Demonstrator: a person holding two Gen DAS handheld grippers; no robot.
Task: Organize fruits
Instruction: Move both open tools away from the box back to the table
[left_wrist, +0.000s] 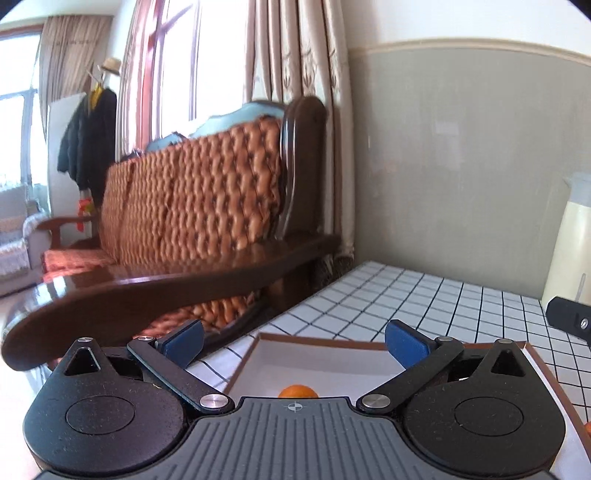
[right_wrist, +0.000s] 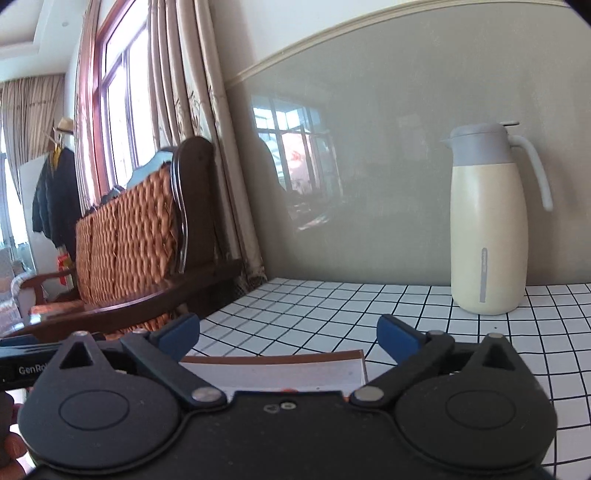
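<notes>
A white tray with a brown rim (left_wrist: 317, 339) lies on the checked tablecloth. An orange fruit (left_wrist: 297, 391) rests in it, half hidden behind the body of my left gripper (left_wrist: 293, 341). That gripper hangs above the tray, jaws spread wide, nothing between the blue pads (left_wrist: 402, 345). A sliver of another orange fruit (left_wrist: 588, 428) shows at the right edge. In the right wrist view my right gripper (right_wrist: 288, 334) is open and empty over the far rim of the same tray (right_wrist: 273, 360). A thin orange sliver (right_wrist: 289, 390) peeks out just above its body.
A cream and grey thermos jug (right_wrist: 487, 225) stands at the back of the table by the grey wall. A dark wooden sofa with a woven orange back (left_wrist: 192, 199) sits to the left of the table. The other gripper's black edge (left_wrist: 569, 317) shows at the right.
</notes>
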